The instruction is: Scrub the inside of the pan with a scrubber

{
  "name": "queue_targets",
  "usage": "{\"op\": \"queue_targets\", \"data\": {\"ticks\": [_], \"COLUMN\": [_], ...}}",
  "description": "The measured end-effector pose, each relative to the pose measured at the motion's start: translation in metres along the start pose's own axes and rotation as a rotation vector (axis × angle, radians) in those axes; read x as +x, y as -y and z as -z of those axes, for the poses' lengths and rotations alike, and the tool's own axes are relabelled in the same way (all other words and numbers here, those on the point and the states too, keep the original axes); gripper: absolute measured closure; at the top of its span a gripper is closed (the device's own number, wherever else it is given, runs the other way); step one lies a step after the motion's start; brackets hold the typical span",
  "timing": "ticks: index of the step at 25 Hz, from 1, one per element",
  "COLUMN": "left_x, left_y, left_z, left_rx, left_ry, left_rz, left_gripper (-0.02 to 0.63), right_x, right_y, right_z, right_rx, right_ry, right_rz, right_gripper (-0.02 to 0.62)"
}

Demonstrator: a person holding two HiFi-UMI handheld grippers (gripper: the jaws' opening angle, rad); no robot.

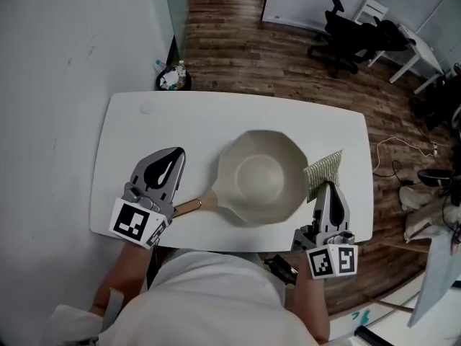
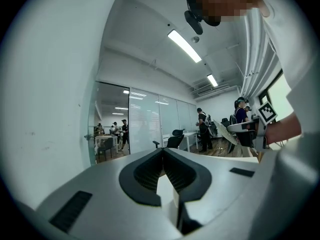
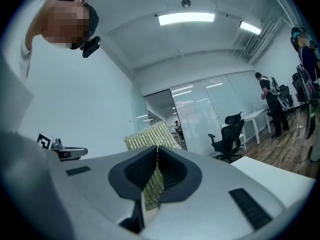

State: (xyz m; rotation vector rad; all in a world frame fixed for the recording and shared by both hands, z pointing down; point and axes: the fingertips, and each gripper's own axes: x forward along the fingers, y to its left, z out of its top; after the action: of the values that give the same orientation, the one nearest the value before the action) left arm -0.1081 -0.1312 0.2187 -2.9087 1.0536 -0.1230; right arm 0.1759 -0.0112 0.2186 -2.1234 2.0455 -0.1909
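Right gripper (image 1: 325, 187) clamps the mesh scrubber (image 1: 322, 169), with the pan (image 1: 259, 175) just to its left on the table (image 1: 216, 117). Left gripper (image 1: 173, 157), jaws together on nothing, hovers beside the handle (image 1: 189, 207) (not gripping it). Scrubbing apparently not yet begun; the whole inside is left.

open tabletop (image 1: 216, 117) beyond the pan (image 1: 259, 179); a wall (image 1: 43, 121) hems its left side.

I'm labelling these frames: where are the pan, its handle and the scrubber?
pan (image 1: 253, 175), head view, bare inner bottom.
pan handle (image 1: 189, 207), head view, middle of wooden shaft.
scrubber (image 1: 323, 170), head view, middle of its free end.
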Motion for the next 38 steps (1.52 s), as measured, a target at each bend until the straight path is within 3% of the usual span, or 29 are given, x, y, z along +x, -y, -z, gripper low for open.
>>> {"op": "queue_targets", "data": {"ticks": [7, 12, 22, 26, 38], "left_x": [0.009, 0.012, 0.0, -0.009, -0.018], "left_y": [0.006, 0.019, 0.04, 0.039, 0.05], "left_z": [0.002, 0.002, 0.019, 0.032, 0.069], "left_rx": [0.014, 0.098, 0.088, 0.072, 0.089], "left_ry": [-0.013, -0.02, -0.078, -0.138, -0.231], "left_rz": [-0.044, -0.078, -0.12, -0.151, -0.074], "left_gripper": [0.592, 0.592, 0.592, 0.592, 0.592], "right_x": [0.025, 0.037, 0.045, 0.051, 0.064], "right_y": [0.018, 0.016, 0.018, 0.015, -0.007], "right_z": [0.001, 0.012, 0.037, 0.049, 0.09], "right_rx": [0.013, 0.031, 0.075, 0.091, 0.047], "right_ry": [-0.011, -0.026, -0.076, -0.109, -0.227], "right_rz": [-0.068, -0.144, -0.25, -0.284, -0.376], "right_gripper": [0.568, 0.568, 0.568, 0.568, 0.568]}}
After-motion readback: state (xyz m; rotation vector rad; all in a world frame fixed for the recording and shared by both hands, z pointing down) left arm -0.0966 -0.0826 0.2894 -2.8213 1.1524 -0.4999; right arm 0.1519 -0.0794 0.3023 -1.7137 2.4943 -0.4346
